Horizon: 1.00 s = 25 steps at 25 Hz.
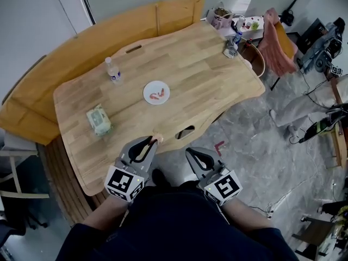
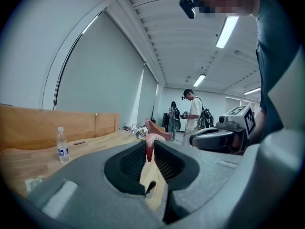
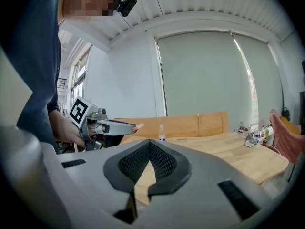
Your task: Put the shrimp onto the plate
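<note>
A white plate (image 1: pixel 156 92) sits near the middle of the wooden table (image 1: pixel 206 75), with a pinkish shrimp (image 1: pixel 157 95) lying on it. My left gripper (image 1: pixel 154 141) is at the table's near edge, shut on another pink shrimp (image 1: pixel 158 138). In the left gripper view this shrimp (image 2: pixel 150 145) pokes up between the closed jaws of the left gripper (image 2: pixel 150 149). My right gripper (image 1: pixel 193 153) hovers beside it, off the table's edge, shut and holding nothing. The right gripper view shows its jaws together at the right gripper (image 3: pixel 149 144).
A water bottle (image 1: pixel 113 69) stands on the table's far left, and a tissue pack (image 1: pixel 98 119) lies at the near left. Clutter (image 1: pixel 231 47) crowds the far right corner. A wooden bench (image 1: pixel 109 29) curves behind the table. A person (image 2: pixel 194 109) stands far off.
</note>
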Each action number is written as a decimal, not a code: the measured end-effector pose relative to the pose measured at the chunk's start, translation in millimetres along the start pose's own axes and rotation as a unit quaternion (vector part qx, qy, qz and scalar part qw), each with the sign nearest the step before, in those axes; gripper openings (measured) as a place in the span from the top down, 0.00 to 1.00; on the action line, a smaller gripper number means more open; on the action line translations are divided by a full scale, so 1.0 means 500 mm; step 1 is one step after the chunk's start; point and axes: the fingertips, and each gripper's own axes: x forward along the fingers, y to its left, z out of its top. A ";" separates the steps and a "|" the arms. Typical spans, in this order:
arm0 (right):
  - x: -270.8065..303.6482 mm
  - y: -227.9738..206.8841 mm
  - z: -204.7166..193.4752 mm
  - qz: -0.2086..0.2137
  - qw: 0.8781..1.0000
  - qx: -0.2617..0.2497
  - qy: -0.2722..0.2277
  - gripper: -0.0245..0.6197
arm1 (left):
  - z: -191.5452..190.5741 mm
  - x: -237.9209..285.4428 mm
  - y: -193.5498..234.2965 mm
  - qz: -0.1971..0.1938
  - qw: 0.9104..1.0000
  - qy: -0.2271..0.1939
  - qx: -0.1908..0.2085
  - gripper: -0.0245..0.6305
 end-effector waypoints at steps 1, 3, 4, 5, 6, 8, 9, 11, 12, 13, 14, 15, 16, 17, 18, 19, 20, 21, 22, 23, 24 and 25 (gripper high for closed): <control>0.007 -0.003 0.004 0.000 1.000 0.000 0.000 0.95 | 0.003 0.006 0.009 0.000 1.000 0.001 -0.001 0.87; 0.020 -0.012 0.009 0.001 1.000 0.001 0.000 0.95 | 0.007 0.018 0.026 0.001 1.000 0.002 -0.003 0.87; 0.025 -0.018 0.011 0.003 1.000 0.002 0.000 0.95 | 0.007 0.025 0.033 0.003 1.000 0.002 -0.002 0.87; 0.031 -0.025 0.012 0.005 1.000 0.002 -0.001 0.95 | 0.007 0.032 0.041 0.005 1.000 0.002 -0.002 0.87; 0.036 -0.033 0.013 0.007 1.000 0.003 -0.001 0.95 | 0.007 0.040 0.048 0.008 1.000 0.003 0.000 0.87; 0.048 -0.052 0.011 0.014 1.000 0.003 -0.001 0.95 | 0.004 0.058 0.063 0.018 1.000 0.004 0.004 0.87; 0.053 -0.062 0.010 0.019 1.000 0.004 -0.002 0.95 | 0.001 0.069 0.070 0.024 1.000 0.006 0.005 0.87; 0.060 -0.079 0.011 0.030 1.000 0.005 -0.003 0.95 | -0.011 0.089 0.082 0.036 0.999 0.013 0.001 0.87; 0.064 -0.087 0.014 0.036 0.999 0.005 -0.004 0.95 | -0.016 0.099 0.089 0.040 0.999 0.017 0.000 0.87; 0.070 -0.096 0.019 0.041 0.999 0.004 -0.004 0.95 | -0.020 0.110 0.097 0.044 0.999 0.021 0.000 0.87; 0.076 -0.107 0.023 0.045 0.999 0.004 -0.005 0.95 | -0.023 0.122 0.107 0.047 0.999 0.025 0.000 0.87; 0.081 -0.118 0.025 0.048 0.999 0.004 -0.005 0.95 | -0.026 0.134 0.116 0.051 0.998 0.029 0.000 0.87; 0.085 -0.130 0.026 0.051 0.999 0.006 -0.005 0.95 | -0.029 0.147 0.124 0.054 0.998 0.032 -0.001 0.87; 0.089 -0.140 0.025 0.053 0.999 0.007 -0.003 0.95 | -0.031 0.160 0.133 0.056 0.998 0.034 -0.003 0.87; 0.093 -0.151 0.024 0.056 0.998 0.008 -0.002 0.95 | -0.034 0.172 0.141 0.058 0.998 0.036 -0.004 0.87; 0.097 -0.160 0.022 0.058 0.998 0.009 -0.001 0.95 | -0.037 0.184 0.150 0.060 0.997 0.038 -0.004 0.87; 0.102 -0.170 0.021 0.060 0.998 0.009 0.000 0.95 | -0.040 0.195 0.160 0.063 0.997 0.040 -0.003 0.87; 0.105 -0.179 0.019 0.062 0.998 0.010 0.000 0.95 | -0.044 0.206 0.171 0.067 0.997 0.043 -0.002 0.87; 0.109 -0.187 0.018 0.064 0.998 0.011 0.001 0.95 | -0.049 0.217 0.182 0.071 0.996 0.045 -0.001 0.87; 0.111 -0.195 0.017 0.064 0.998 0.013 0.002 0.95 | -0.055 0.228 0.194 0.075 0.996 0.048 0.000 0.87; 0.113 -0.203 0.017 0.065 0.998 0.016 0.003 0.95 | -0.061 0.240 0.206 0.078 0.996 0.051 0.000 0.87; 0.114 -0.211 0.016 0.066 0.998 0.018 0.004 0.95 | -0.067 0.252 0.217 0.082 0.995 0.055 0.001 0.87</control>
